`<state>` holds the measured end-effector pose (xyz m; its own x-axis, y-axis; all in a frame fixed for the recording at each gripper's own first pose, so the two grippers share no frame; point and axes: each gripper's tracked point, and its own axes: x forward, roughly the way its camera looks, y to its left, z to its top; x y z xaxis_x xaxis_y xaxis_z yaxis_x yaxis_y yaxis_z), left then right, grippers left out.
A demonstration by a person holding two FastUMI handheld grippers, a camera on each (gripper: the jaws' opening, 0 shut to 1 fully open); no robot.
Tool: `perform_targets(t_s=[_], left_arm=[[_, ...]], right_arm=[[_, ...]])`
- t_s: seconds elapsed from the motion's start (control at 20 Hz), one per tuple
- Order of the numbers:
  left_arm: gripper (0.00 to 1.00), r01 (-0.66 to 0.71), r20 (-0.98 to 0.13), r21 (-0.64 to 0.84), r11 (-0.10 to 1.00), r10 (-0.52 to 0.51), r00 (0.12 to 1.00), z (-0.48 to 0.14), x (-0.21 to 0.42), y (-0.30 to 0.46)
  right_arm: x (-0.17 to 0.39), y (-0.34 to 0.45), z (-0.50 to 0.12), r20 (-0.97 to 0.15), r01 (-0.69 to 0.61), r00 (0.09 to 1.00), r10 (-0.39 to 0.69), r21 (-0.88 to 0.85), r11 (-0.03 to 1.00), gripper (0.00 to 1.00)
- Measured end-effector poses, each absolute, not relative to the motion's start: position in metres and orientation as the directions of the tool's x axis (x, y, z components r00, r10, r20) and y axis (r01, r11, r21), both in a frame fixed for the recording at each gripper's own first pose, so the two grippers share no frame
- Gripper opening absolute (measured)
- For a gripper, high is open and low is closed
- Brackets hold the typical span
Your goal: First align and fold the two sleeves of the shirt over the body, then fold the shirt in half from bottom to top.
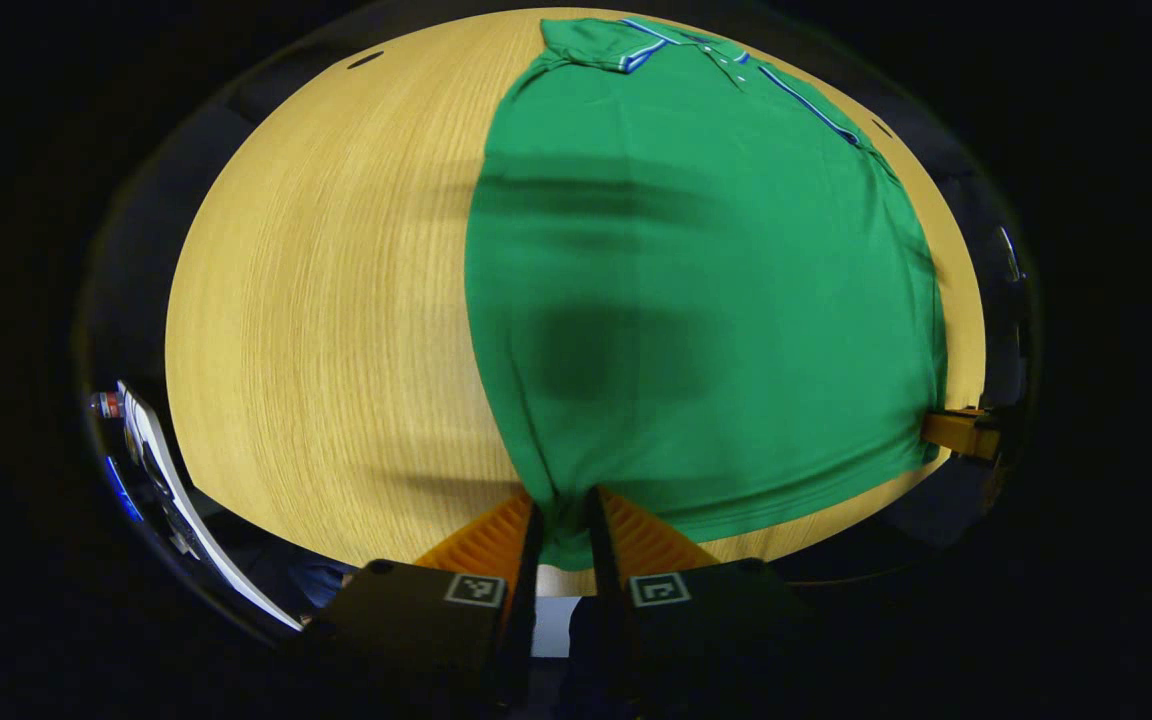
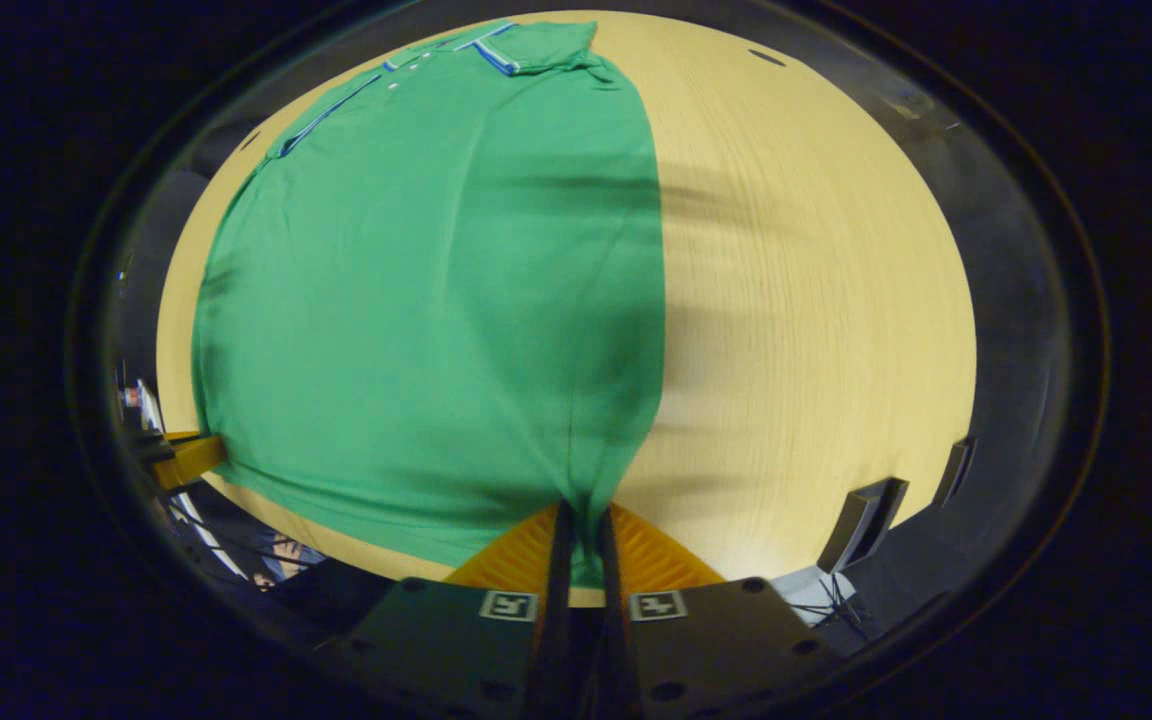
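A: Shirt (image 1: 696, 300) lies flat on the bench (image 1: 336, 300), collar (image 1: 636, 45) at 12 o'clock in both views, hem toward me at 6 o'clock. No sleeve sticks out past the body, so I judge the sleeve folds done and the bottom-to-top fold the step in hand.

B: State of your two grips?

A: Left hand-held gripper (image 1: 564, 525) is closed almost fully, with one bottom corner of the hem pinched between both fingers. Right hand-held gripper (image 2: 584, 530) is likewise nearly closed on the other bottom corner; cloth bunches into each gap. From the left gripper view the right one shows at 3 o'clock by the hem's far end.

B: Risks from here?

A: First, uneven lift. If one hand leads, the hem would swing askew and land off the shoulders. Second, the bite is small: only a little cloth sits between the fingers, so drag from the body on the bench could pull a corner free. Third, the folded-in sleeves may slide out if I pull the hem up sharply. Fourth, I cannot tell whether both layers of the cloth are caught; a single layer would leave the back behind.
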<state>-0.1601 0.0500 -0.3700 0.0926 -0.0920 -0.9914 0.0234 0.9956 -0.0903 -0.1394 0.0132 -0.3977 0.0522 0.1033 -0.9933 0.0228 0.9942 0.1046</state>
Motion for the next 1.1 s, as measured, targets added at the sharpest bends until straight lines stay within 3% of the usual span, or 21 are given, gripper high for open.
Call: perform_targets(t_s=[0.05, 0.1, 0.2, 0.6, 0.85, 0.9, 0.95, 1.1], left_arm=[[0.24, 0.01, -0.991, -0.095, 0.995, -0.095, 0.091, -0.369, -0.16, 0.047], [0.08, 0.016, -0.992, -0.088, 0.996, -0.089, 0.087, -0.369, -0.16, 0.046], [0.04, 0.037, -0.993, -0.085, 0.996, -0.088, 0.084, -0.369, -0.16, 0.046], [0.03, -0.013, -0.986, -0.126, 0.992, -0.124, 0.108, -0.364, -0.165, 0.04], [0.03, -0.029, -0.974, -0.148, 0.989, -0.14, 0.179, -0.334, -0.151, 0.04], [0.03, -0.022, -0.972, -0.149, 0.989, -0.142, 0.188, -0.328, -0.148, 0.04], [0.03, -0.017, -0.968, -0.151, 0.988, -0.144, 0.204, -0.32, -0.142, 0.04], [0.03, -0.003, -0.953, -0.16, 0.987, -0.154, 0.26, -0.294, -0.116, 0.039]], right_arm=[[-0.139, 0.014, -0.398, -0.993, 0.02, 0.052, 0.108, 0.109, 0.994, 0.05], [-0.139, 0.014, -0.398, -0.992, 0.012, 0.052, 0.114, 0.114, 0.993, 0.02], [-0.138, 0.013, -0.398, -0.99, 0.033, 0.066, 0.127, 0.13, 0.991, 0.0], [-0.14, 0.015, -0.39, -0.979, 0.027, 0.109, 0.172, 0.176, 0.984, 0.02], [-0.125, 0.012, -0.347, -0.959, 0.051, 0.174, 0.225, 0.237, 0.97, 0.02], [-0.122, 0.01, -0.339, -0.956, 0.047, 0.185, 0.229, 0.241, 0.969, 0.07], [-0.117, 0.009, -0.331, -0.954, 0.036, 0.198, 0.227, 0.238, 0.971, 0.02], [-0.098, 0.005, -0.306, -0.945, 0.003, 0.251, 0.211, 0.219, 0.976, 0.02]])
